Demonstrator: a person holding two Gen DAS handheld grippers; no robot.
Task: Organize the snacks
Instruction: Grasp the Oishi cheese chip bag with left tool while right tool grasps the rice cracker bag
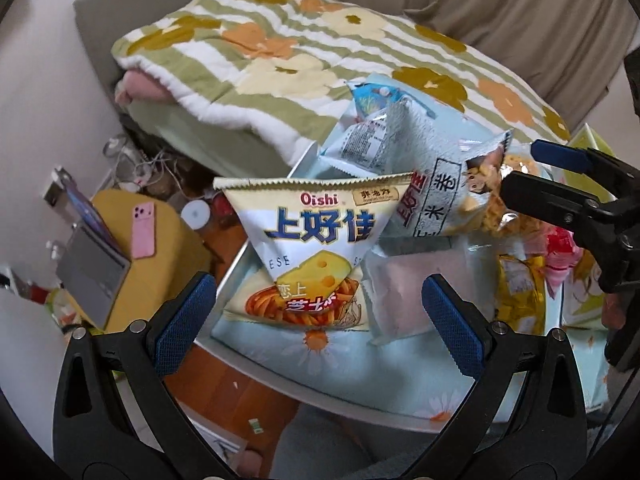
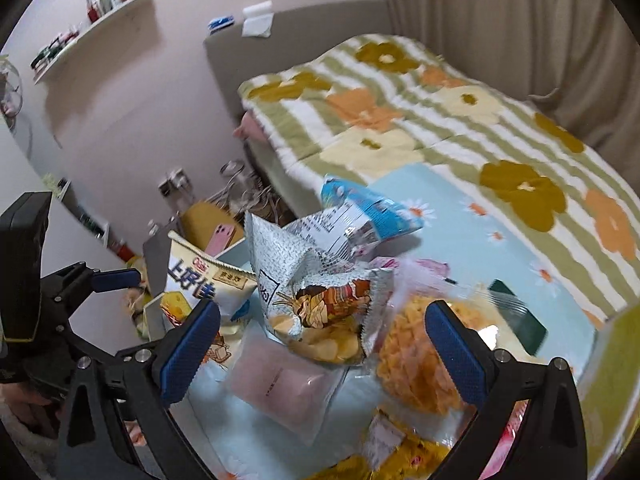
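A pile of snack bags lies on a small table with a light blue daisy cloth [image 1: 340,364]. A white Oishi cheese bag [image 1: 312,248] stands in front of my open left gripper [image 1: 316,320], just beyond its fingertips. Behind it lie a grey rice-roll bag [image 1: 432,184] and a blue-white bag [image 1: 368,128]. A pink packet [image 1: 400,296] lies flat. My right gripper [image 2: 324,340] is open, its fingers on either side of the torn grey bag [image 2: 320,300] with chips spilling out. A clear bag of orange snacks [image 2: 416,356] and the pink packet [image 2: 288,388] lie below it.
A bed with a flowered green-striped quilt [image 1: 320,52] is behind the table. A yellow stool [image 1: 160,272] with a pink phone [image 1: 143,230] and a tablet stands at left. A dark green packet [image 2: 516,312] lies on the cloth. Yellow and red snack bags [image 1: 520,292] lie at right.
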